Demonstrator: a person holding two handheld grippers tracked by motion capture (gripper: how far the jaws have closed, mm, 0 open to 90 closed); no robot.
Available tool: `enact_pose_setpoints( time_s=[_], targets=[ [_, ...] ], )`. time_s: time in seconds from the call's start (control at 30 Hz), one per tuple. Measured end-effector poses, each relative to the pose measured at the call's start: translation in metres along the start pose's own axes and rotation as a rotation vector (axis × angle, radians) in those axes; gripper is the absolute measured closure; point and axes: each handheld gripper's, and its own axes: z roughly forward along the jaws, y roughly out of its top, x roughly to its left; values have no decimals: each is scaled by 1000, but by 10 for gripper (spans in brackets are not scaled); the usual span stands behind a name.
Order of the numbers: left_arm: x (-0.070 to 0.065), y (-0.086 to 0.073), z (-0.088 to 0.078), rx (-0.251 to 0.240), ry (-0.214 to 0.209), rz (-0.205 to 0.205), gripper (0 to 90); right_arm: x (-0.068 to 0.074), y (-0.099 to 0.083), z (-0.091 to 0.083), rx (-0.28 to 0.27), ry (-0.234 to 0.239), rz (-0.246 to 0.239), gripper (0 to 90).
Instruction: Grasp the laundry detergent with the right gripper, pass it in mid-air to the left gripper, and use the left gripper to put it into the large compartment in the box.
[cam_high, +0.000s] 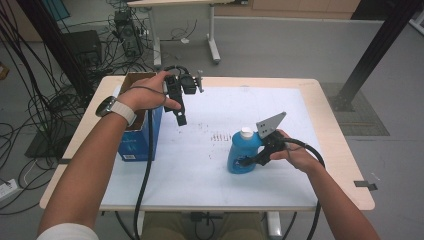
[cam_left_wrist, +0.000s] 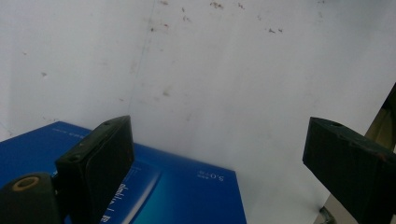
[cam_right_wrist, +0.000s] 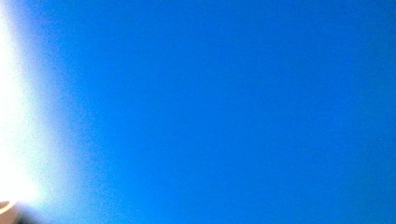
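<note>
Bottle (cam_high: 243, 151), blue with a white cap, stands upright on the white sheet (cam_high: 210, 165) that covers the table (cam_high: 345, 165), on the right half and near the front. The right gripper (cam_high: 248, 160) comes to it from the right side, and its jaws close around the lower body of the bottle, so they grip it; the right gripper view is very close to the blue surface and no label can be read there. The left gripper (cam_high: 180, 119) hangs above the sheet just beside a blue box (cam_high: 141, 140) at the left of the table. Its jaws stand wide apart and they hold nothing. In the left gripper view the box (cam_left_wrist: 187, 196) has small white writing; I can read only "5.0", the other words are too blurred. The front of the box in the high view has a small white label, not readable.
</note>
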Motion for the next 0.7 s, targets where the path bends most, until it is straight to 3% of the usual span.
enact_pose_setpoints(
  time_s=[0.7],
  targets=[
    [0, -1, 1, -1, -3, 1, 94, -1, 1, 0, 5, 7, -36, 413]
  ],
)
